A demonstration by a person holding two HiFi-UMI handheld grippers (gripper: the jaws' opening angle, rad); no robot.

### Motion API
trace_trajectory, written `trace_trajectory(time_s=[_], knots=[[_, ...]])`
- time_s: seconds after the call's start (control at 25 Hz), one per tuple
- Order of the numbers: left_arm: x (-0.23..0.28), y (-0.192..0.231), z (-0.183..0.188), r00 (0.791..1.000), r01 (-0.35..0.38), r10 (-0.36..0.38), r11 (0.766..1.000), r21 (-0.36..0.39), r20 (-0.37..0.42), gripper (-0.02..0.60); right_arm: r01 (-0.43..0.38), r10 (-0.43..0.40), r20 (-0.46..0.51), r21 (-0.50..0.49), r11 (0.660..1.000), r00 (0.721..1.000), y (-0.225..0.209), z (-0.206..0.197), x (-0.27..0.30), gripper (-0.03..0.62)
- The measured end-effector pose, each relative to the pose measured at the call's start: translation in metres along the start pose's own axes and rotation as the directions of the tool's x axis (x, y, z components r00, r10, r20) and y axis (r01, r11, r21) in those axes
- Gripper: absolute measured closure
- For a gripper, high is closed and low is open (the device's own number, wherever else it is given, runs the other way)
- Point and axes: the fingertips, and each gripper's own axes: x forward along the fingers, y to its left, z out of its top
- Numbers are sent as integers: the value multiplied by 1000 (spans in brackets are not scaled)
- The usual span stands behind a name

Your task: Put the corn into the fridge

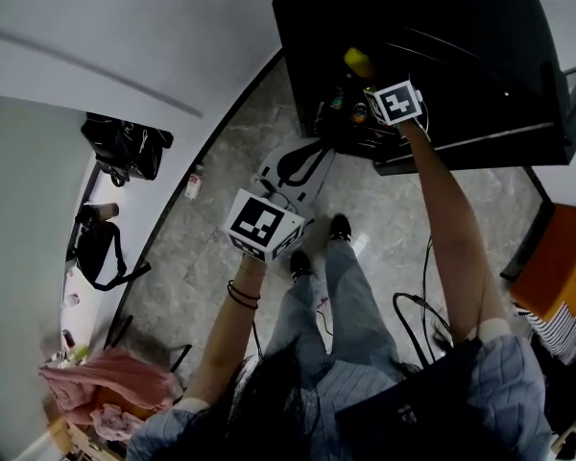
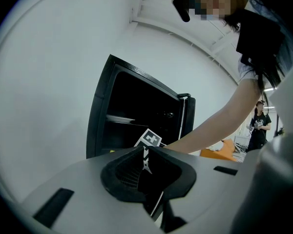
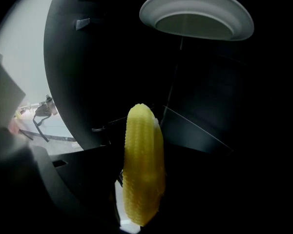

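Note:
A yellow corn cob stands upright between the jaws of my right gripper, which is shut on it. In the head view the corn is at the opening of the black fridge, just ahead of the right gripper. Inside the dark fridge a white plate sits on a shelf above the corn. My left gripper hangs lower, away from the fridge, over the floor. Its jaws stand together with nothing held, pointing at the open fridge.
The fridge door stands open at the right. On the stone floor lie a grey-white device, a small bottle and cables. Black bags and pink cloth are at the left, an orange seat at the right. Another person stands far off.

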Motion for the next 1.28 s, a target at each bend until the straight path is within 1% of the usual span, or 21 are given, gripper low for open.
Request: trace_trajectory(time_s=[0.16, 0.32, 0.56, 0.68, 0.76, 0.84, 0.96, 1.28], knots=[[0, -1, -2, 1000, 5, -5, 1000, 3, -6, 561, -10, 10, 1, 3, 1000, 1000, 1, 1, 6, 344], [-1, 2, -4, 1000, 0, 0, 1000, -9, -5, 561, -6, 5, 20, 44, 999, 1000, -1, 7, 11, 344], [-3, 5, -7, 1000, -5, 5, 1000, -17, -13, 561, 9, -11, 26, 76, 997, 1000, -9, 15, 21, 344], [-3, 5, -9, 1000, -9, 8, 1000, -19, -20, 561, 12, -15, 29, 77, 997, 999, -13, 19, 25, 344], [-4, 5, -10, 1000, -11, 10, 1000, -18, -24, 561, -3, -1, 47, 75, 997, 999, -11, 23, 27, 344], [-5, 4, -10, 1000, -13, 13, 1000, -16, -28, 561, -10, 5, 55, 80, 997, 998, -10, 24, 25, 342], [-6, 3, -11, 999, -18, 18, 1000, -16, -29, 561, 1, -6, 50, 110, 994, 999, -13, 23, 20, 327], [-12, -3, -11, 999, -12, 11, 1000, -2, -39, 561, 33, -50, 104, 157, 987, 993, -16, 23, -5, 324]])
